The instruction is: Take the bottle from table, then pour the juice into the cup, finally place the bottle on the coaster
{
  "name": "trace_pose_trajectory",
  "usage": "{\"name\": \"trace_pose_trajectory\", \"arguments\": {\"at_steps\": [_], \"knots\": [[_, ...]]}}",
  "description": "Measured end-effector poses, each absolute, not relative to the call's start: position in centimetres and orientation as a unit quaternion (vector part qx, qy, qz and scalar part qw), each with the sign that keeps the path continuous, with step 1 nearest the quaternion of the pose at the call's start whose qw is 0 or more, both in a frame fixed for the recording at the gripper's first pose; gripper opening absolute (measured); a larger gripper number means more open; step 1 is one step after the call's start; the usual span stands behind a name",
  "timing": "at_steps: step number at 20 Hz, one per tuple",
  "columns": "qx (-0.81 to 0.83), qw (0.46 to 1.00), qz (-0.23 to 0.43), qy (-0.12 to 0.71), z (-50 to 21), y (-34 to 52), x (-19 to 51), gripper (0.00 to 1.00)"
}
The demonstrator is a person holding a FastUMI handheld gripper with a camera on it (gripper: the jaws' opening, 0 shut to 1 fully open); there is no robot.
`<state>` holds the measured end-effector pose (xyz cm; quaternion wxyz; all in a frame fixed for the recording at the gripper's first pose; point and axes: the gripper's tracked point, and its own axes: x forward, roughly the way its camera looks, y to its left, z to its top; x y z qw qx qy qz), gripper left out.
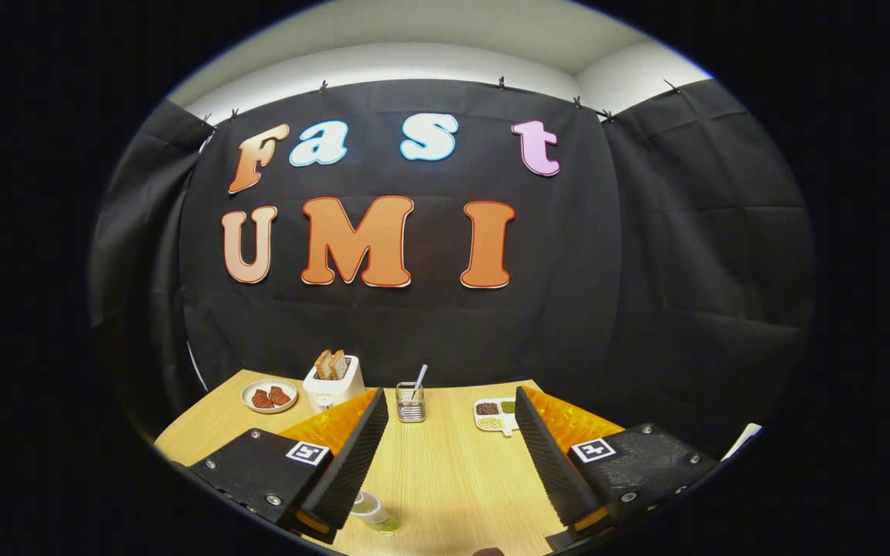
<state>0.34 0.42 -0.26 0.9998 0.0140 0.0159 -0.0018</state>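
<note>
The gripper (451,440) hangs wide open over the pale wooden table (453,479), a small white-capped juice bottle (374,511) lying at seven o'clock beside its left finger.

Black cloth (646,255), clipped along its top edge, walls a booth on three sides beneath a white wall (429,66) lit from above; a light wooden table (445,471) stands against the creased back drape
</note>
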Motion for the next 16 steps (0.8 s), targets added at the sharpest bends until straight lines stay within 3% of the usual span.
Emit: {"name": "trace_pose_trajectory", "arguments": {"at_steps": [16], "knots": [[0.024, 0.998, 0.058, 0.004, -2.4, 6.5, -1.4, 0.98]]}}
